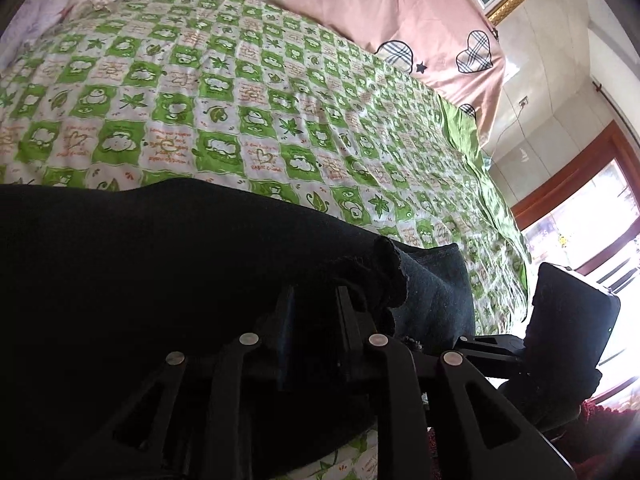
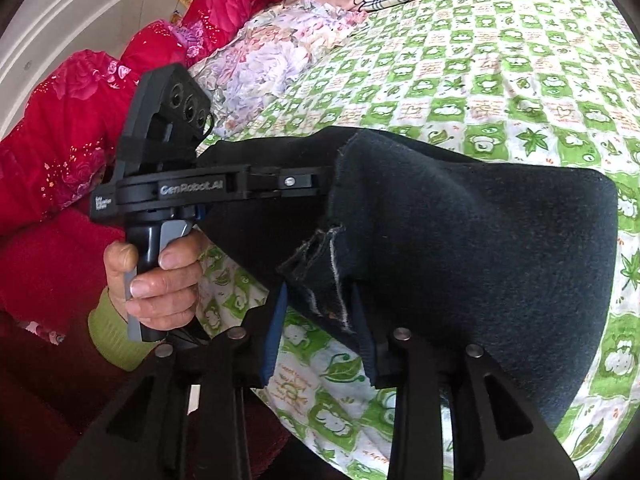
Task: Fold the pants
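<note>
Dark navy, almost black pants (image 1: pixel 140 264) lie across the near part of the bed, also in the right wrist view (image 2: pixel 480 248). My left gripper (image 1: pixel 316 304) is shut on a frilly edge of the pants and holds it a little above the sheet. My right gripper (image 2: pixel 320 300) is shut on a stitched hem of the pants (image 2: pixel 328 272), lifted off the bed. The left gripper (image 2: pixel 320 180) shows side-on in the right wrist view, clamping the cloth's far corner. The right gripper's body (image 1: pixel 568 320) shows at the right of the left wrist view.
The bed carries a green and white checkered sheet (image 1: pixel 280 100). A pink quilt (image 1: pixel 400 12) lies at its head, a floral pillow (image 2: pixel 264 60) and a red blanket (image 2: pixel 80 128) at one side. A wooden window frame (image 1: pixel 580 168) and wall stand past the bed's edge.
</note>
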Action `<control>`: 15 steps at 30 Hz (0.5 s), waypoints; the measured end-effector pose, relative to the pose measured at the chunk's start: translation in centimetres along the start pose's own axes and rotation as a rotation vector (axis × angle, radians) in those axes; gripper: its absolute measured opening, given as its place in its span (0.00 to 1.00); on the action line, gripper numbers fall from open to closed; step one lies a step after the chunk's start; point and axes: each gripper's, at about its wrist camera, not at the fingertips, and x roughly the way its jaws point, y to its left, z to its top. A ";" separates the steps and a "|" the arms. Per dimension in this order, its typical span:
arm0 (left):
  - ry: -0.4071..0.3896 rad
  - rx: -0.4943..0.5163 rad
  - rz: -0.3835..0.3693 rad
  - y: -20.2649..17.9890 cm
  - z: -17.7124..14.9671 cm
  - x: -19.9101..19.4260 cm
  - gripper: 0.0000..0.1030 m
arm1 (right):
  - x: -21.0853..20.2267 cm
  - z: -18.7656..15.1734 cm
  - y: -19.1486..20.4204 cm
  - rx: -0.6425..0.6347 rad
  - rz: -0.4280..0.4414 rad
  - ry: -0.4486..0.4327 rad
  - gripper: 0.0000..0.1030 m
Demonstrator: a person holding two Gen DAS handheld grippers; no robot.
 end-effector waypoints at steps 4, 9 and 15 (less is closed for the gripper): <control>-0.051 -0.036 0.037 0.6 -1.2 -2.2 0.35 | -0.1 0.5 0.7 -0.008 0.033 0.004 0.36; -0.109 -0.095 0.081 1.6 -2.5 -5.0 0.43 | 0.2 1.6 2.4 -0.047 0.073 0.007 0.36; -0.193 -0.201 0.108 3.8 -4.8 -9.1 0.46 | 1.5 3.3 4.3 -0.100 0.106 0.016 0.36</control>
